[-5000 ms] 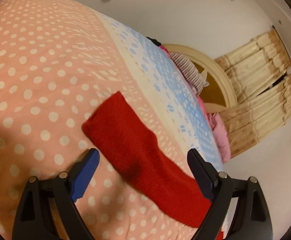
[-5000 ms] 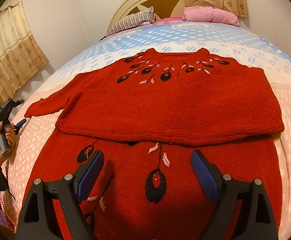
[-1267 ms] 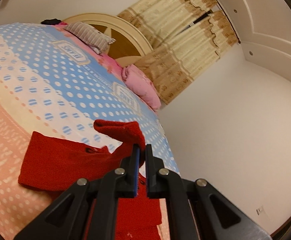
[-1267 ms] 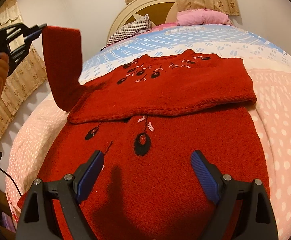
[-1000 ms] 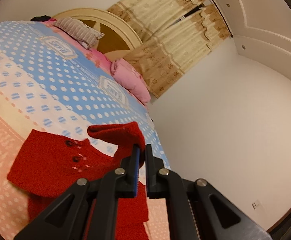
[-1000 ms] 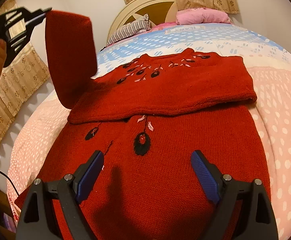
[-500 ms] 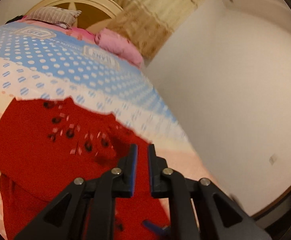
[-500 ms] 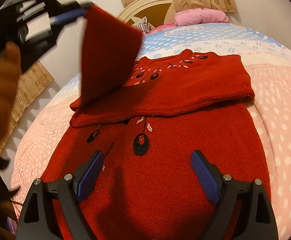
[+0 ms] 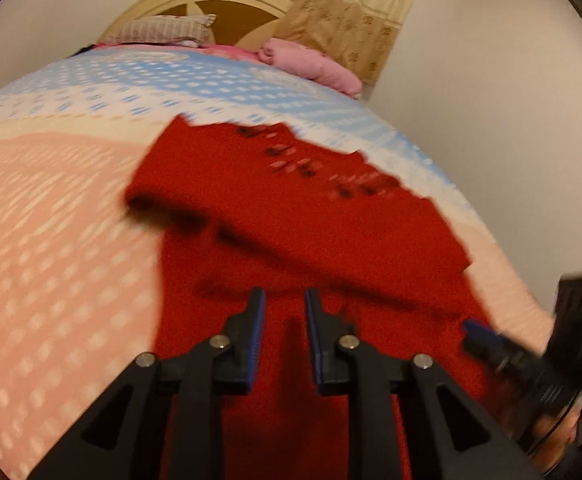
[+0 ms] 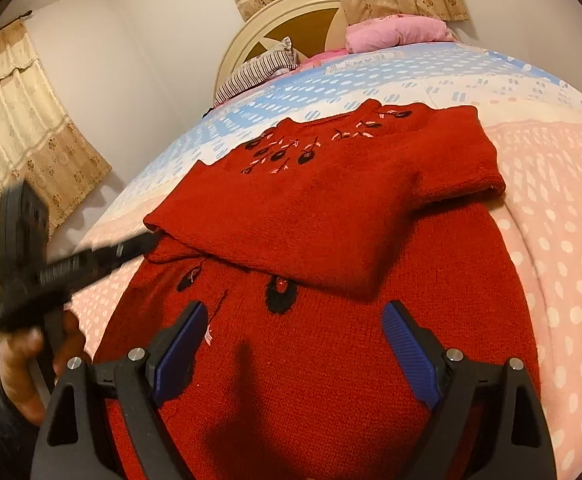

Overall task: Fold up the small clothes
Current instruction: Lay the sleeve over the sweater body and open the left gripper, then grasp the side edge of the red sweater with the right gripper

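Observation:
A red knit sweater (image 10: 331, 216) with black and pink embroidery lies on the bed, both sleeves folded across its chest. It also shows, blurred, in the left wrist view (image 9: 291, 216). My left gripper (image 9: 285, 312) hovers over the sweater's lower half, jaws slightly apart and empty. In the right wrist view it (image 10: 147, 242) is at the sweater's left edge, held by a hand. My right gripper (image 10: 291, 344) is open and empty above the sweater's hem; its tip also appears in the left wrist view (image 9: 479, 330).
The bed (image 10: 563, 240) has a pink and blue dotted cover. A striped pillow (image 10: 259, 70) and pink bedding (image 10: 395, 34) lie by the cream headboard (image 10: 287, 12). Curtains (image 10: 23, 152) hang at left, a white wall (image 9: 491, 100) at right.
My left gripper carried the left sleeve up and over the sweater, let it go on the chest and opened slightly. The right gripper stayed open over the hem.

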